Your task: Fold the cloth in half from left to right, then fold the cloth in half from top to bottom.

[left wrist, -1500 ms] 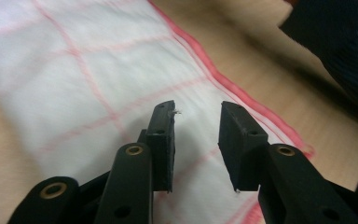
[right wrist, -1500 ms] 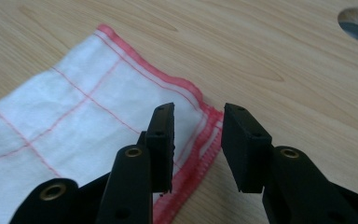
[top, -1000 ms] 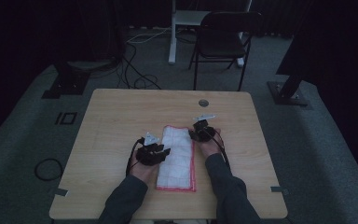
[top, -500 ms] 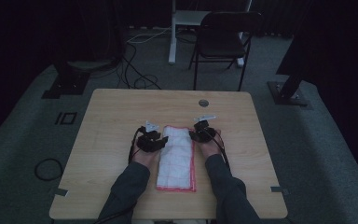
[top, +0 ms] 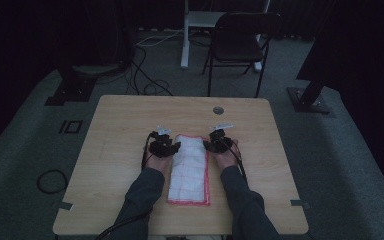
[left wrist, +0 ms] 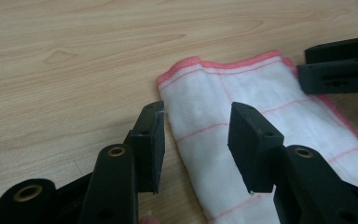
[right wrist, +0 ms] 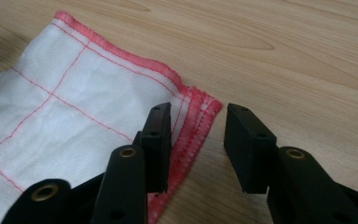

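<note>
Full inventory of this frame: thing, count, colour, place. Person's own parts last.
folded white cloth with red hem and red grid lines: 1, white and red, middle of the table, between the two tools
light wooden table: 1, pale wood, centre of the room
round grommet: 1, grey, far edge of the tabletop
black folding chair: 1, black, beyond the table
left tool: 1, black, open, astride the cloth's left edge
right tool: 1, black, open, astride the cloth's far right corner
forearms in dark sleeves: 2, dark grey, near edge

Dark grey long sleeves (top: 139, 192) cover both forearms at the bottom of the high view. Each tool is black: the left tool (left wrist: 196, 140) and right tool (right wrist: 196, 142) have blocky matte jaws on arms with brass-ringed holes. Thin black cables (top: 240, 167) trail back; small pale plates, perhaps grey, sit on top.
</note>
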Demonstrator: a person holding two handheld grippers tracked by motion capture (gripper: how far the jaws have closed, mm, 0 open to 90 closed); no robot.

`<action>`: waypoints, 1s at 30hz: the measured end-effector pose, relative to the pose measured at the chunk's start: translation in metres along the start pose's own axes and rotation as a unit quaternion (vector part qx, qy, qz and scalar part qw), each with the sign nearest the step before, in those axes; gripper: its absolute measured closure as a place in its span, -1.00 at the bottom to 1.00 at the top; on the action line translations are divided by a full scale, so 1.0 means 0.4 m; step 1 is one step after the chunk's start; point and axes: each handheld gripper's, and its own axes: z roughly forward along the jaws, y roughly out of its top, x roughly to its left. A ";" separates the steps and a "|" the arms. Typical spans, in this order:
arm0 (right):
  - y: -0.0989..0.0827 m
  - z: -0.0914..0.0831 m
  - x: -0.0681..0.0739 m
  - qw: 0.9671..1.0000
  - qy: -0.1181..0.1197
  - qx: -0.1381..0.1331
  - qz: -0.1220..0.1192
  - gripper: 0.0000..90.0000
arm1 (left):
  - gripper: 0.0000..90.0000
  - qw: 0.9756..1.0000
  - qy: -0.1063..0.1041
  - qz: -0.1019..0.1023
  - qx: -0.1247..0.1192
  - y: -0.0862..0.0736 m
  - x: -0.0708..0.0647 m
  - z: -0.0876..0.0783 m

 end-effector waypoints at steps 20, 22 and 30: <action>0.015 -0.004 -0.021 0.999 0.010 -0.009 0.048 0.30 | 0.25 0.999 0.007 -0.045 0.012 0.015 0.027 0.042; 0.015 0.001 -0.019 0.998 0.016 -0.007 0.057 0.29 | 0.25 0.999 0.007 -0.046 0.014 0.017 0.027 0.043; 0.019 0.013 -0.008 0.998 0.013 0.007 0.055 0.28 | 0.29 0.999 0.017 -0.037 0.030 0.027 0.020 0.045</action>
